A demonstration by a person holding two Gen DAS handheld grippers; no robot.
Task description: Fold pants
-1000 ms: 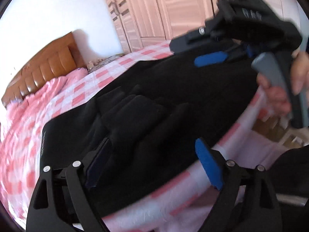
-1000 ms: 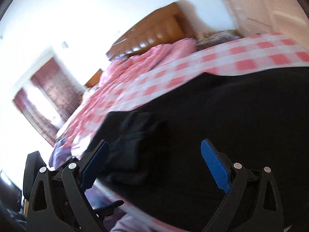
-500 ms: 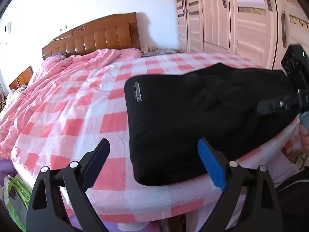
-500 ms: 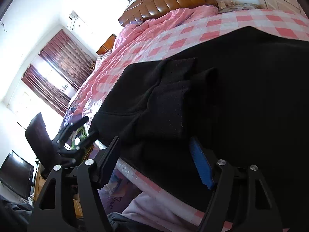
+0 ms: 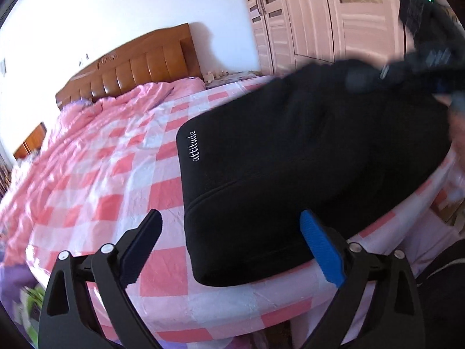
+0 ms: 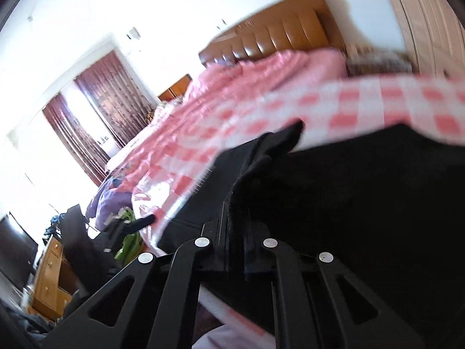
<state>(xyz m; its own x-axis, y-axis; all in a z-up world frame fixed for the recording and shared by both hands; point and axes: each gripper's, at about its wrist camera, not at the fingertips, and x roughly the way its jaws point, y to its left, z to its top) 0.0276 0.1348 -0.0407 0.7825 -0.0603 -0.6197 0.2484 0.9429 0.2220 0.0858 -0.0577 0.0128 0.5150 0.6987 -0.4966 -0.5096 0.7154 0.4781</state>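
The black fleece pants (image 5: 305,157) lie folded at the bed's (image 5: 96,180) near corner: soft, thick, floppy. The right hand-held gripper (image 6: 235,226) has just clamped a fabric edge; the left hand-held gripper (image 5: 232,250) gapes empty above the hem, best gripped through all layers.

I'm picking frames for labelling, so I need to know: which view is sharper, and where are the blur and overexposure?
Left wrist view: sharper, with the "attitude" print on the black pants readable; only the right gripper at the upper right is smeared. Right wrist view: motion blur streaks the checked sheet, and the wall and window are blown out white.
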